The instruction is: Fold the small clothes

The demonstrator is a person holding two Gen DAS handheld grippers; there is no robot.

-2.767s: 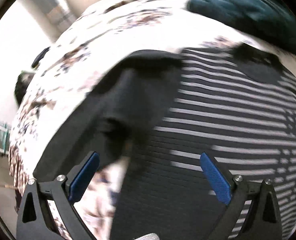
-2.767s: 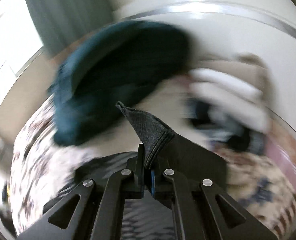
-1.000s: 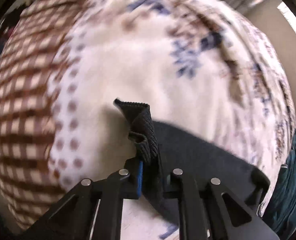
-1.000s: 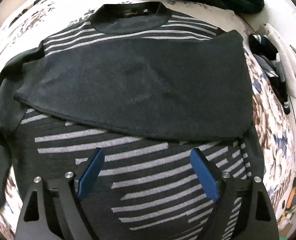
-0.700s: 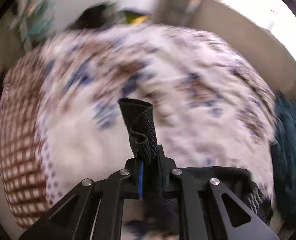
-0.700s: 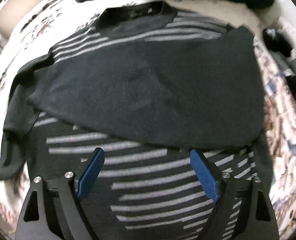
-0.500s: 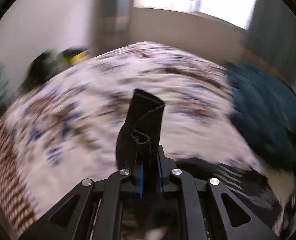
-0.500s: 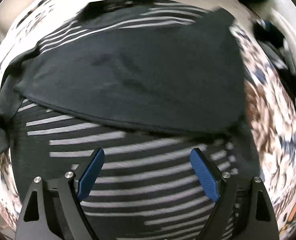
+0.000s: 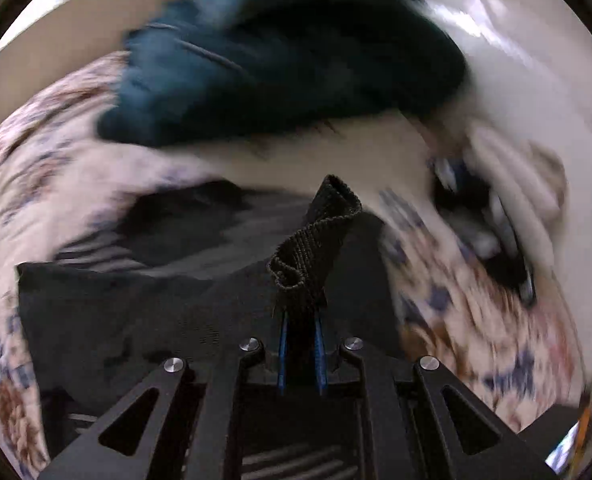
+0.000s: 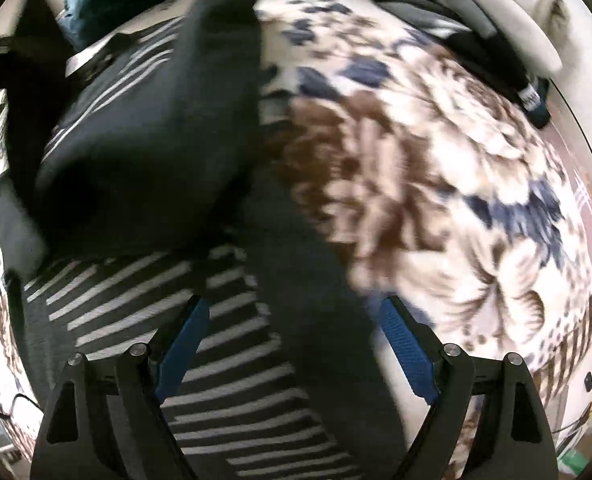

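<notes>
Gripping: the left gripper is clamping its 2 blue pads tight on a ribbed black cuff, which is sticking up between them, curled at the top.
Left view: the cuff is hanging above the striped sweater, with a teal garment bunching beyond it; motion is blurring this view.
Right gripper: it is hovering with its jaws spread wide, gripping nothing, over the sweater's lower right side.
Sweater position: the striped sweater is lying flat on the floral bedspread, its dark sleeve lying folded across the chest.
Right pad: it is sitting near the sweater's right edge, where fabric is meeting bedspread.
Background: pale folded clothes are lying at the bedspread's far right edge, well apart from the sweater.
</notes>
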